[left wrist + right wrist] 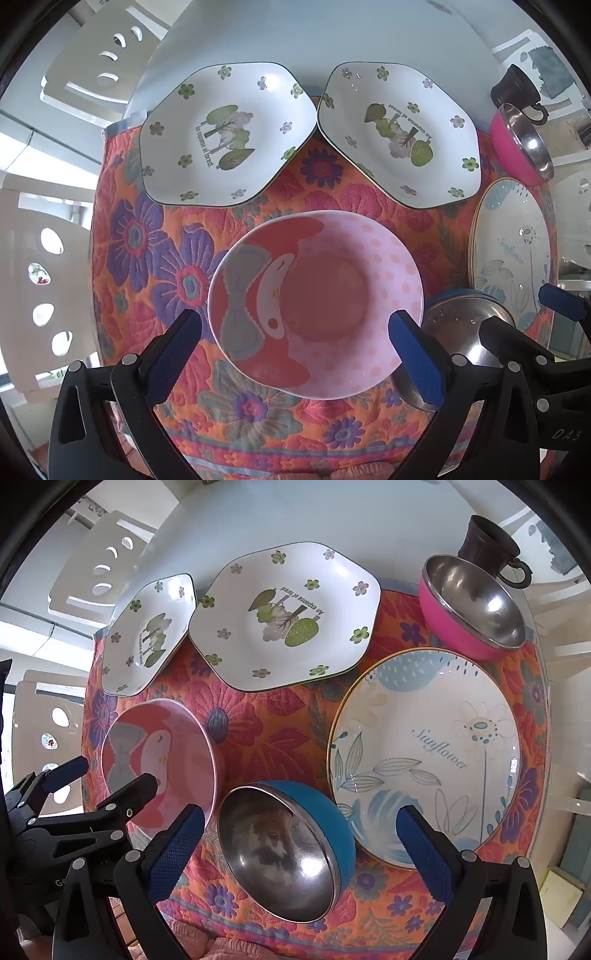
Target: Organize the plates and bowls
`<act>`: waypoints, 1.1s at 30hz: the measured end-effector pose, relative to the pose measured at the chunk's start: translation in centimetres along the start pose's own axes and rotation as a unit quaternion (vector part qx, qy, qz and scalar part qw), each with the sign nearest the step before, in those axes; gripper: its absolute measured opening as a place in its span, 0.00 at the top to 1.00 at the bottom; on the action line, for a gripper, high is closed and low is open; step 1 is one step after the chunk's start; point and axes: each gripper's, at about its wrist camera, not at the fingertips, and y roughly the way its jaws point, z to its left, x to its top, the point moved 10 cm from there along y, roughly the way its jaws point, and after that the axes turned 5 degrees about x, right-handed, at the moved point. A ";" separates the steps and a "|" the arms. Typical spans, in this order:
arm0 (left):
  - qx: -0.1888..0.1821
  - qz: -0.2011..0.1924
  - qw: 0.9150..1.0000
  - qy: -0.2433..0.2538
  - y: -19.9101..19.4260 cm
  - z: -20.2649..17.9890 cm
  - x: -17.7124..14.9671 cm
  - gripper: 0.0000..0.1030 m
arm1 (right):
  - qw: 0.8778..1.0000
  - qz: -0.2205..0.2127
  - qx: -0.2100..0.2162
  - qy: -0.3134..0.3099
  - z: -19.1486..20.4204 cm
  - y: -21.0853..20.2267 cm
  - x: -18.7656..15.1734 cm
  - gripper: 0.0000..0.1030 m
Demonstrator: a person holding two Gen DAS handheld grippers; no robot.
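Pink bowl (316,306) below open left hand-held gripper (295,328).

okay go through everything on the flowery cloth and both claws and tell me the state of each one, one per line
Left claw: open, above the pink bowl, holding nothing.
Right claw: open, above the blue bowl, holding nothing.
Pink bowl: upright, empty.
Blue bowl: upright, empty.
Magenta bowl: upright, empty.
Left forest plate: face up, empty.
Right forest plate: face up, empty.
Sunflower plate: face up, empty.
Dark mug: upright, contents hidden.
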 end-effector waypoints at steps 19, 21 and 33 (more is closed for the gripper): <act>-0.003 0.012 1.000 0.000 0.4 0.3 -0.8 0.02 | 1.000 0.003 -0.005 -0.001 -0.5 0.1 -0.1 0.00; -0.005 0.015 1.000 -0.002 0.5 0.4 -0.9 0.02 | 1.000 0.003 -0.006 -0.002 -0.4 0.1 -0.2 0.00; 0.001 0.016 1.000 -0.004 0.3 0.5 -0.9 0.02 | 1.000 0.006 -0.008 -0.001 -0.7 0.1 -0.3 0.00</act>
